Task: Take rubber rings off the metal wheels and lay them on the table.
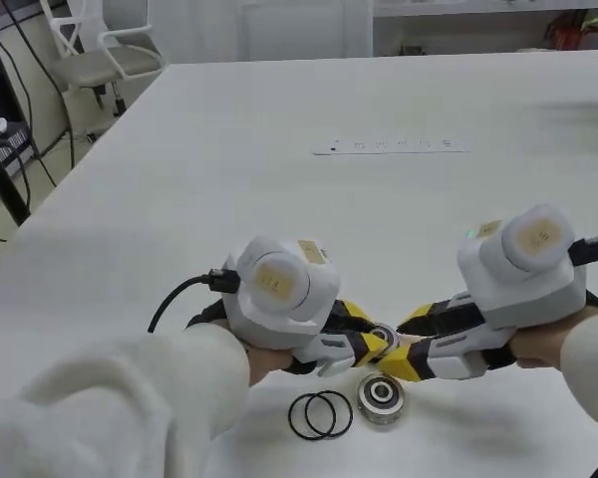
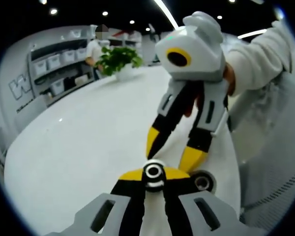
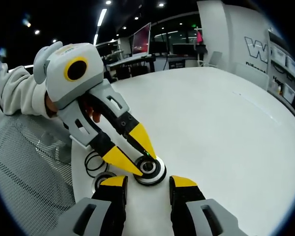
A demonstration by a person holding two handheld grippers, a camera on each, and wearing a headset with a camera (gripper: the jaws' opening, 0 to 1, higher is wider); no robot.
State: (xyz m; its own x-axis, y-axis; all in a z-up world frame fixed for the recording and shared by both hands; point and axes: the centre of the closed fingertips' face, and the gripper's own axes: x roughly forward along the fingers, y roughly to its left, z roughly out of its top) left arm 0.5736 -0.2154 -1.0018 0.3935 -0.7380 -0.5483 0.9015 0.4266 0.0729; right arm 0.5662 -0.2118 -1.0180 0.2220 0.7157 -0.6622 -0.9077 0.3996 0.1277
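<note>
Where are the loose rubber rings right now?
Head view, bottom centre: the two rubber rings lie overlapping on the table, just left of the loose metal wheel.

In the head view the held wheel [image 1: 384, 335] is mostly hidden between the yellow tips of the left gripper [image 1: 379, 343]; the near sleeve [image 1: 110, 408] is blurred and cut by the bottom edge; the marks on the pale strip [image 1: 391, 147] are too small to read. In the right gripper view the second wheel [image 3: 99, 180] is half covered by a jaw of the right gripper [image 3: 148, 183]; the black rings [image 3: 94, 164] run partly behind the left gripper's jaw.
</note>
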